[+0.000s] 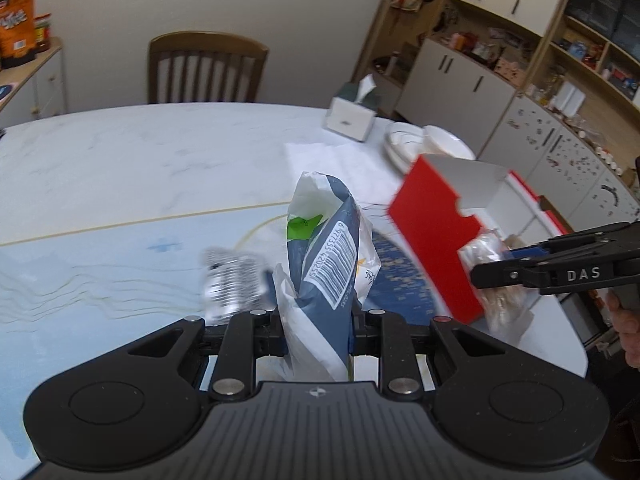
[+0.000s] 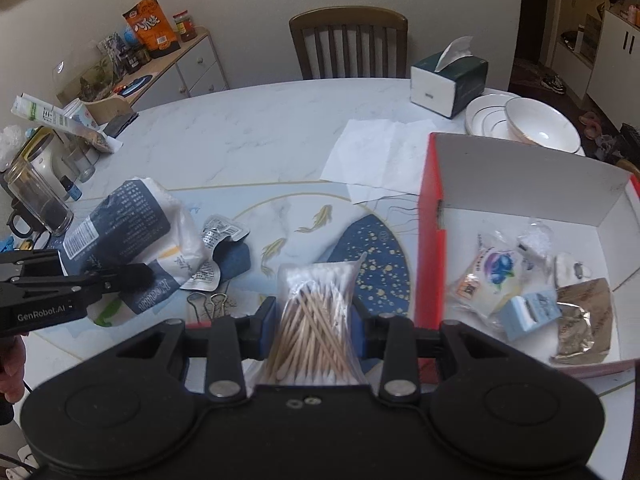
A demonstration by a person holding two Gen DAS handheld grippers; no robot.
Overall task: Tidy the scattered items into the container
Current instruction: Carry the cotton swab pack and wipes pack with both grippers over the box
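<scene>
Swab packet [image 2: 316,320], sticks pointing forward, clamped in right tool [image 2: 318,330].

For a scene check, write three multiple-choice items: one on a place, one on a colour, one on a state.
1. Where is the small light-blue box?
A. on the chair
B. inside the red-sided cardboard box
C. on the stacked plates

2. What colour is the paper sheet lying flat on the table?
A. white
B. yellow
C. black

3. What does the right gripper hold?
A. nothing
B. a glass jar
C. the clear bag of cotton swabs

Key: B, it lies among the packets inside; A, plain white; C, the jaws pinch the bag.
</scene>
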